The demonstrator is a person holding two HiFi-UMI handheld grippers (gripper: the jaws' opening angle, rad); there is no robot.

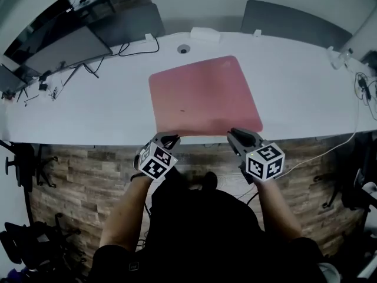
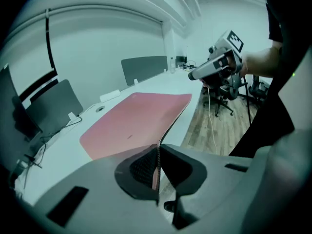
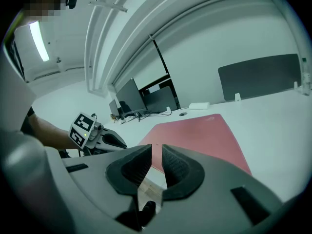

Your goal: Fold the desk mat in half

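Observation:
A pink desk mat [image 1: 203,96] lies flat on the white desk [image 1: 88,111], its near edge along the desk's front edge. My left gripper [image 1: 171,138] is at the mat's near left corner. In the left gripper view the mat [image 2: 131,123] runs away from the jaws, and its thin edge is pinched between them, lifted slightly; the left gripper [image 2: 158,150] is shut on it. My right gripper [image 1: 235,134] hovers at the near right part of the mat's edge. In the right gripper view the right gripper [image 3: 156,152] shows a narrow gap holding nothing, and the mat [image 3: 195,135] lies just beyond.
Monitors [image 1: 65,49] and cables [image 1: 135,49] sit at the desk's back left. A white box [image 1: 205,34] and a round grommet [image 1: 184,49] lie behind the mat. A dark panel [image 1: 294,19] stands at the back right. Office chairs [image 1: 17,164] stand on the wooden floor.

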